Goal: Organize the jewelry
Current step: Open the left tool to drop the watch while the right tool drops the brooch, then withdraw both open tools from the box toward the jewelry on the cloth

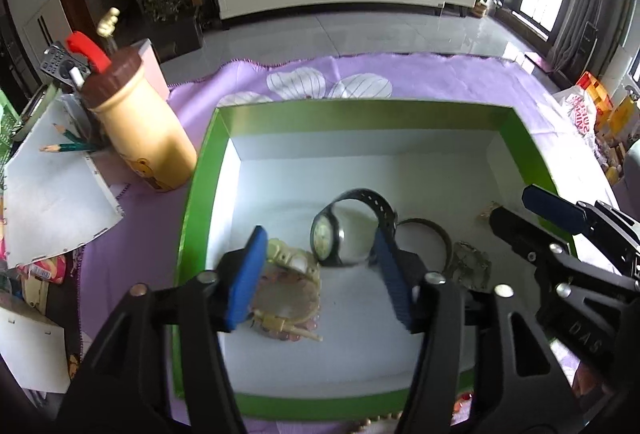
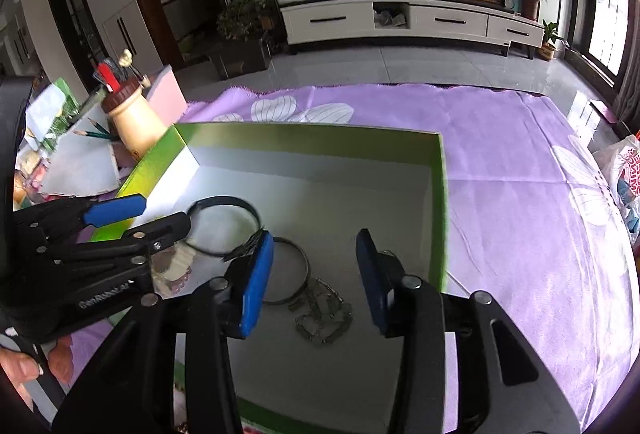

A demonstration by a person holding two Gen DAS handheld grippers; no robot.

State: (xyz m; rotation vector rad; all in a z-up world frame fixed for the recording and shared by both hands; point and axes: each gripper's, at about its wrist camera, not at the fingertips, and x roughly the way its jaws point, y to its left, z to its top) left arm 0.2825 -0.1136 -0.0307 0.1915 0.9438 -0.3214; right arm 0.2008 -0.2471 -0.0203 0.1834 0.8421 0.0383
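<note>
A green box [image 1: 360, 106] with a white floor sits on the purple cloth [image 2: 520, 174]. In it lie a cream watch [image 1: 288, 286], a black watch [image 1: 344, 230], a dark bangle [image 1: 432, 234] and a silver chain [image 1: 472, 266]. My left gripper [image 1: 320, 246] hangs open over the two watches, its pads touching neither. The right gripper [image 2: 314, 246] is open above the bangle [image 2: 296, 274] and the chain [image 2: 324, 314], with nothing held. Each gripper shows in the other's view: the right gripper [image 1: 514, 206] near the box's right wall, the left gripper [image 2: 160, 214] over the black watch strap [image 2: 224, 206].
A cream bottle-shaped pen holder [image 1: 136, 126] with a brown lid stands left of the box, beside a white cardboard box [image 1: 52, 186] with pencils. A printed plastic bag [image 1: 580, 110] lies off the cloth's right edge. A person's hand [image 2: 20, 366] shows at lower left.
</note>
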